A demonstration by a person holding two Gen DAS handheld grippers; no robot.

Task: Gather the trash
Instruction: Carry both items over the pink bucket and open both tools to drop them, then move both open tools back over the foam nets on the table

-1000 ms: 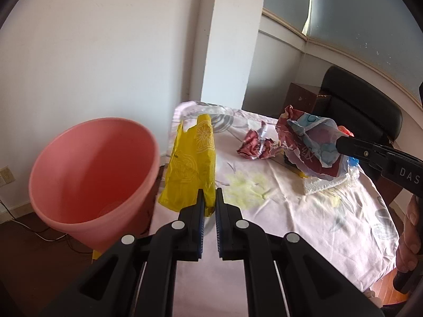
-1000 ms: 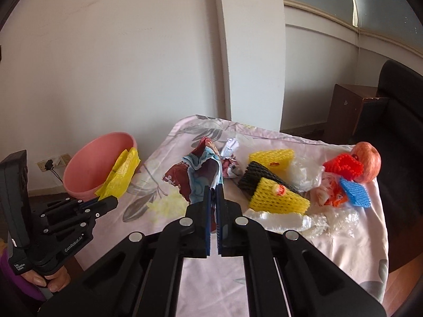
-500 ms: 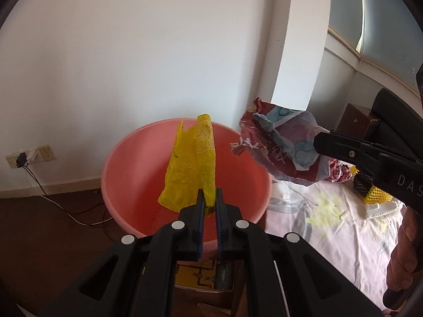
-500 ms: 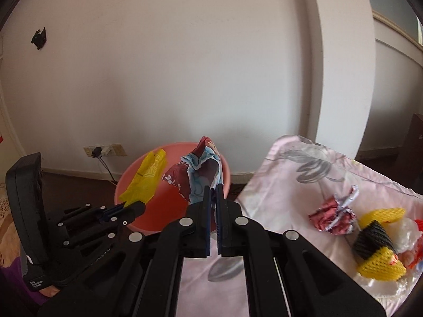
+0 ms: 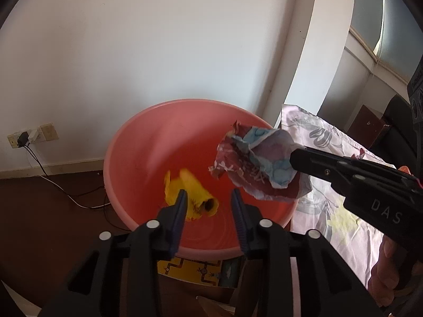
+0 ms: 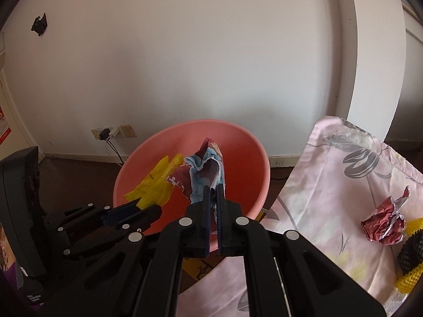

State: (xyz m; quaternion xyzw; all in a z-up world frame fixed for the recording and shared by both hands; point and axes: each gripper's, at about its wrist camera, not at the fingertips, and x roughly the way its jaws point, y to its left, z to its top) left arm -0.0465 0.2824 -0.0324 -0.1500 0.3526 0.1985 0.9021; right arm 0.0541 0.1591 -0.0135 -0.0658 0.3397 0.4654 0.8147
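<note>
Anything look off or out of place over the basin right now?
Nothing stands out. The yellow bag lies blurred inside the pink basin, apart from the open left gripper. The right gripper holds the crumpled wrapper over the basin. Another crumpled wrapper on the table remains uncollected.

- The tabletop [image 6: 330,185] sits on the right in both views, covered by a pale pink cloth [image 5: 341,158] with grey flower prints and some faint yellow blotches.
- On it, near the right edge of the right wrist view, there's a crumpled dark red wrapper [image 6: 384,224] with a silvery inside.
- Just right of that wrapper is a black foam net sleeve [image 6: 412,251], and yellow foam netting [image 6: 408,281] is touching it, both cut off by the frame.
- The floor [image 5: 53,211] is dark brown wood; a black cable [image 5: 68,198] trails across it from the wall socket.
- The pink tub [image 6: 253,145] stands right beside the tabletop's edge; what it rests on is mostly hidden.
</note>
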